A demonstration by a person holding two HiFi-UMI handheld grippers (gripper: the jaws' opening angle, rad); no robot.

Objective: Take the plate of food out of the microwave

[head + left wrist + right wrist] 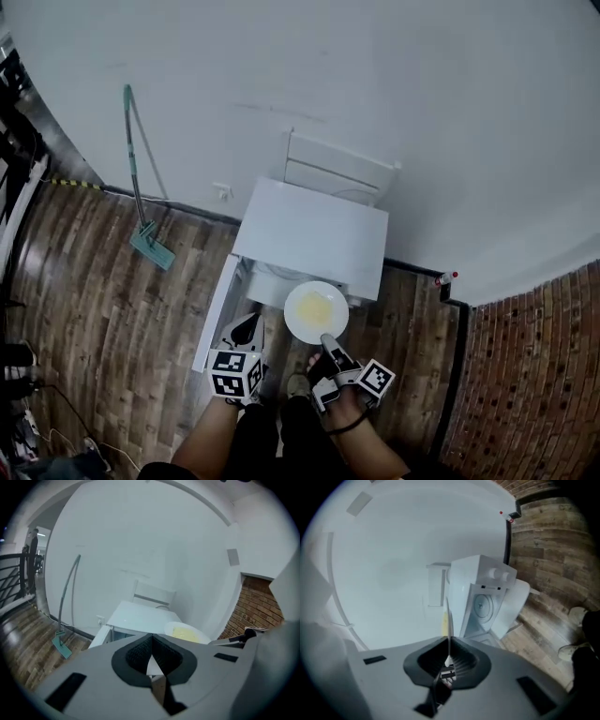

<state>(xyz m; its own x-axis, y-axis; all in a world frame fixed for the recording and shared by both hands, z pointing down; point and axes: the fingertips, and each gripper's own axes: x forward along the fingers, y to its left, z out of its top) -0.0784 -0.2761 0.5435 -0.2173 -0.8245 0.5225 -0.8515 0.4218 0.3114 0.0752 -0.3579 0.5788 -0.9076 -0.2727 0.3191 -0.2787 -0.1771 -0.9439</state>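
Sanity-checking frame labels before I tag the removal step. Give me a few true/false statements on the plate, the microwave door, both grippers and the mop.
1. The right gripper is clamped on the rim of the plate. True.
2. The plate sits inside the microwave. False: it is held outside, in front of the open front, and the right gripper view shows only the turntable inside.
3. The microwave door is shut. False: it stands swung open.
4. The left gripper also grips the plate. False: its jaws are together on nothing, beside the plate.
5. A mop leans against the wall. True.
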